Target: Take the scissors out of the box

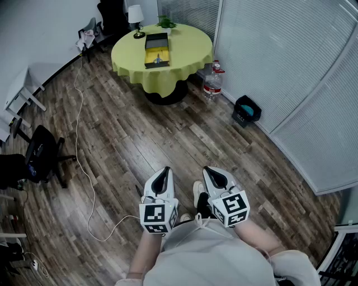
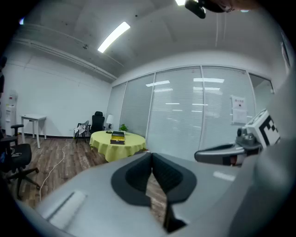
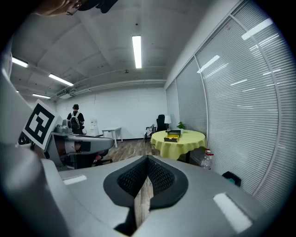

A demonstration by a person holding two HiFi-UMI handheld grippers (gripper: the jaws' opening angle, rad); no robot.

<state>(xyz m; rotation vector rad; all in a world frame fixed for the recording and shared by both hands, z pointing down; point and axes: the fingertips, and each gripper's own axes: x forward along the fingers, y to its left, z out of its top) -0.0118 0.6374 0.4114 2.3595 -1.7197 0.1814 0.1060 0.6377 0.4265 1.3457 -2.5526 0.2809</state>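
Far across the room, an open dark box (image 1: 156,50) with a yellow lining lies on a round table (image 1: 184,42) under a yellow-green cloth. A small dark shape on the lining looks like the scissors (image 1: 157,58), too small to make out. Both gripper views also show the box (image 2: 117,137) (image 3: 173,134) far ahead. My left gripper (image 1: 164,171) (image 2: 151,155) and right gripper (image 1: 211,170) (image 3: 148,160) are held side by side close to the body above the wood floor. Both are shut and empty.
A lamp (image 1: 136,17) and a small plant (image 1: 166,23) stand on the table's far side. A water bottle (image 1: 212,79) and a black bin (image 1: 246,110) sit by the blinds. An office chair (image 1: 39,156) and a white cable (image 1: 84,167) are at left. A person (image 3: 75,118) stands at the back.
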